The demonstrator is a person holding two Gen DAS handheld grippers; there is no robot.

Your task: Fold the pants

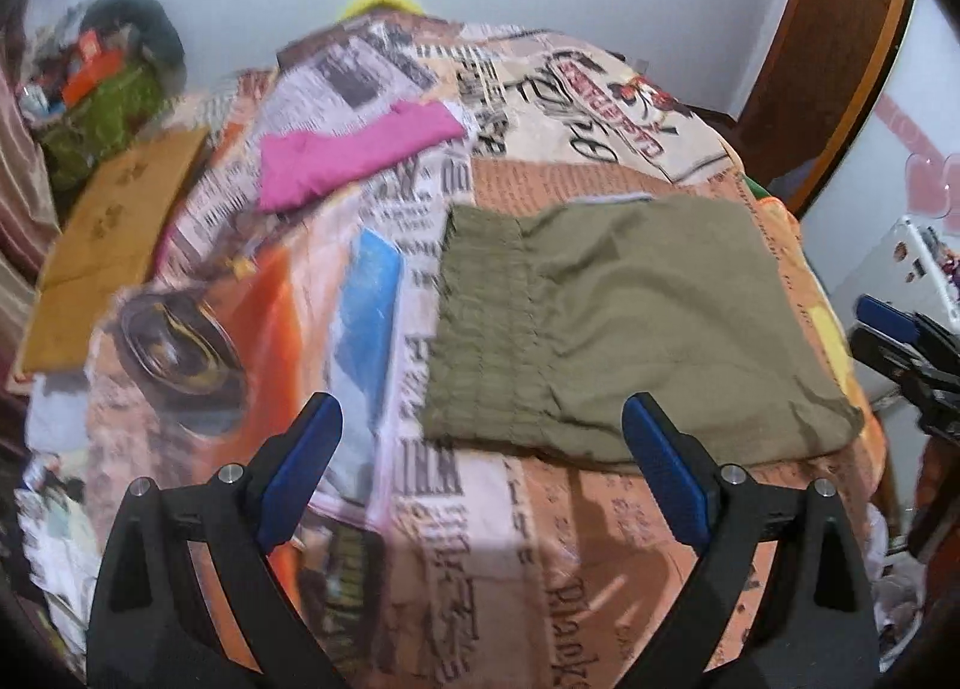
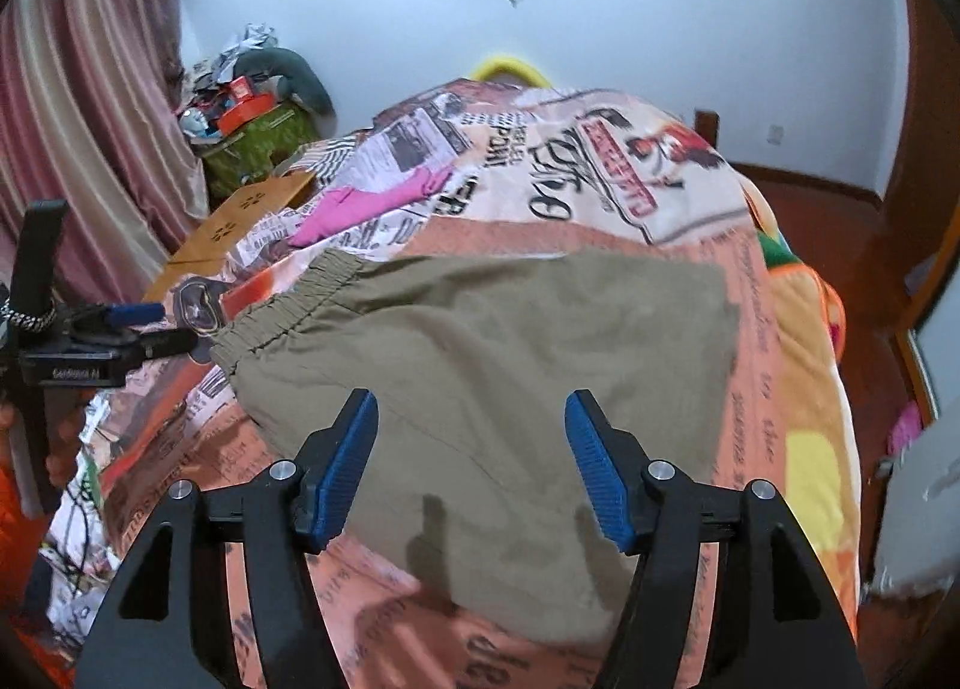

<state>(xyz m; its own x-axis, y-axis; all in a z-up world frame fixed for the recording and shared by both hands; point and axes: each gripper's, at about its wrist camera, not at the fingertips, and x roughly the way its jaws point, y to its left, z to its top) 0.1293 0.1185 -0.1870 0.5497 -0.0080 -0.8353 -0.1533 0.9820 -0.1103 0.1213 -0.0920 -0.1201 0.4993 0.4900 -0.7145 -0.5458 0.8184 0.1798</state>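
Observation:
Olive-green pants [image 1: 624, 329] lie folded into a flat rectangle on the printed bedspread [image 1: 480, 557], with the elastic waistband at the left end. My left gripper [image 1: 483, 419] hovers open above the spread, just in front of the pants' near edge, nothing between its blue pads. In the right wrist view the same pants [image 2: 492, 389] fill the middle. Above their near part my right gripper [image 2: 471, 413] stands open, its pads clear of the cloth. The right gripper [image 1: 888, 329] shows at the right edge of the left wrist view, and the left gripper [image 2: 144, 323] at the left of the right wrist view.
A pink garment [image 1: 354, 149] lies farther back on the bed. A flat brown cardboard box [image 1: 114, 245] rests along the bed's left side. Cluttered items [image 2: 252, 113] pile up in the far left corner beside a curtain [image 2: 90, 119]. A wooden door frame [image 1: 840, 53] stands at right.

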